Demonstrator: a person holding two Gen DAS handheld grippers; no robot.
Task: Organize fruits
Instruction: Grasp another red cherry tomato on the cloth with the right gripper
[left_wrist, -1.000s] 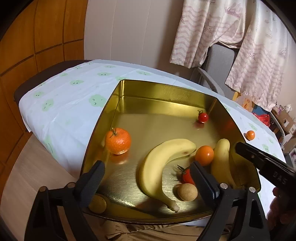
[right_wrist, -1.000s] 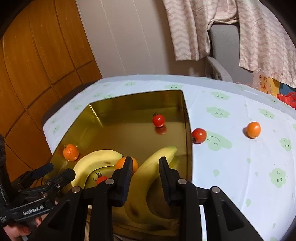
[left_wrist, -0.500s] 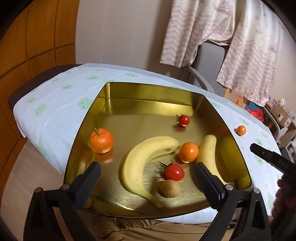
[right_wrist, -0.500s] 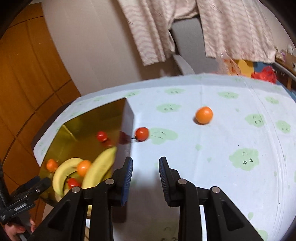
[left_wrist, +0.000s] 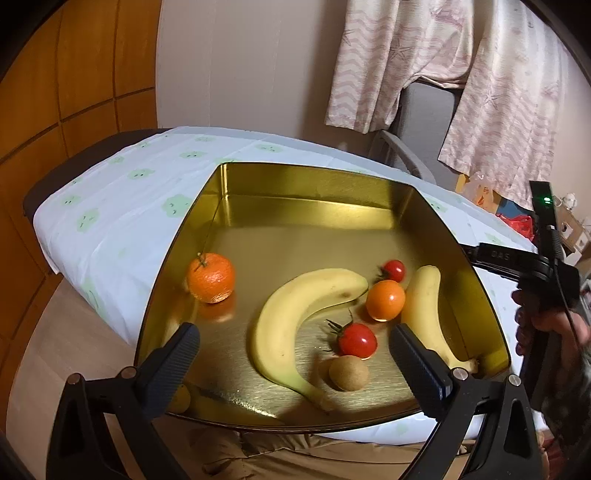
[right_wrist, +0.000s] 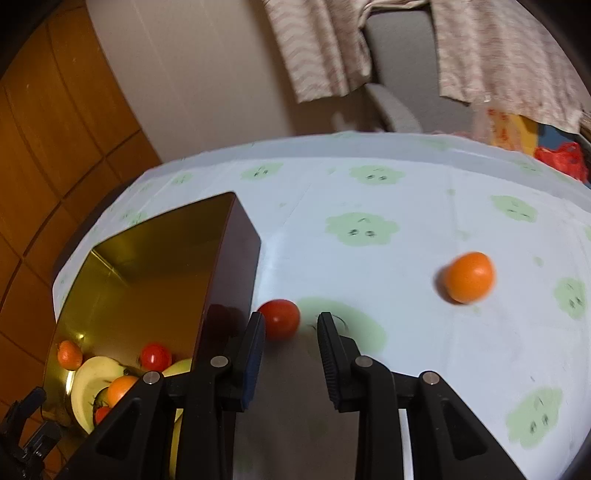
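just ahead of right tongs (right_wrist: 290, 323): tomato (right_wrist: 279, 318).

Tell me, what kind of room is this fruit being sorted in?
Most likely a lived-in room at home, not a lab: clothes hang to dry by the wall, a table wears a cloth printed with green faces, and a grey chair stands behind it.

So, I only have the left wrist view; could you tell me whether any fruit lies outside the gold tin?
Observer: Yes, two lie on the tablecloth: a red tomato and an orange fruit.
Operator: Thank you. Where is the right gripper?
Observer: The right gripper is open, with the red tomato at its fingertips, nearer the left one.
Operator: Is that tomato near the tin?
Observer: Yes, just beside the tin's dark outer wall.
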